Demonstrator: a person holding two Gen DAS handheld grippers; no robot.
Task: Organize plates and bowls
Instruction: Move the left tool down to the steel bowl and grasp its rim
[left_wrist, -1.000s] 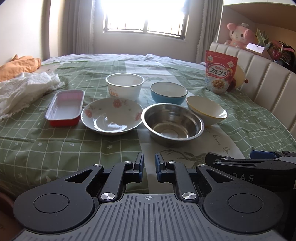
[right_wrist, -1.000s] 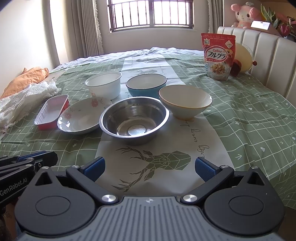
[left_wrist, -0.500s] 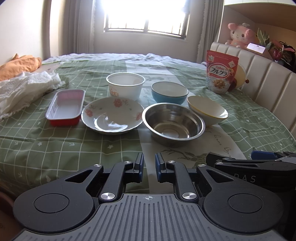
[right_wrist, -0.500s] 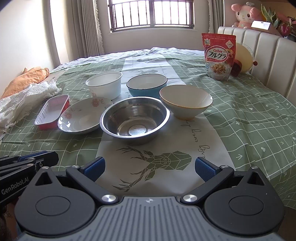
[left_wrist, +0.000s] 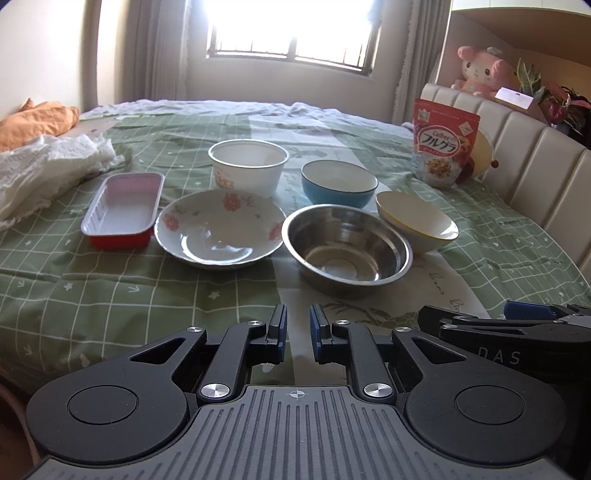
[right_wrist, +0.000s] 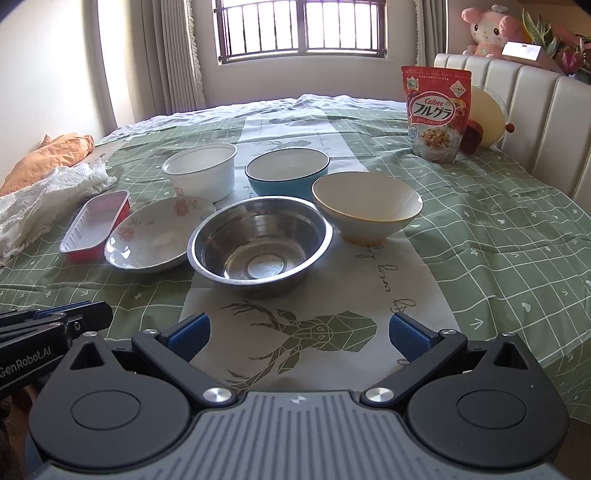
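Note:
On the green checked cloth stand a steel bowl (left_wrist: 347, 251) (right_wrist: 260, 243), a floral plate (left_wrist: 220, 228) (right_wrist: 159, 232), a cream bowl with a yellow rim (left_wrist: 416, 221) (right_wrist: 367, 206), a blue bowl (left_wrist: 339, 184) (right_wrist: 287, 171), a white paper tub (left_wrist: 248, 165) (right_wrist: 201, 170) and a red foil tray (left_wrist: 123, 205) (right_wrist: 96, 225). My left gripper (left_wrist: 297, 334) is nearly shut and empty, short of the dishes. My right gripper (right_wrist: 298, 336) is wide open and empty, in front of the steel bowl. Each gripper shows at the other view's edge.
A red cereal bag (left_wrist: 445, 144) (right_wrist: 436, 114) stands at the far right by the padded headboard (right_wrist: 535, 110). White lace cloth (left_wrist: 48, 166) and an orange cloth (right_wrist: 55, 151) lie at the left. A deer-print runner (right_wrist: 314, 328) lies under my right gripper.
Both views have shifted very slightly toward the dishes. Neither gripper's opening has changed and no dish has moved.

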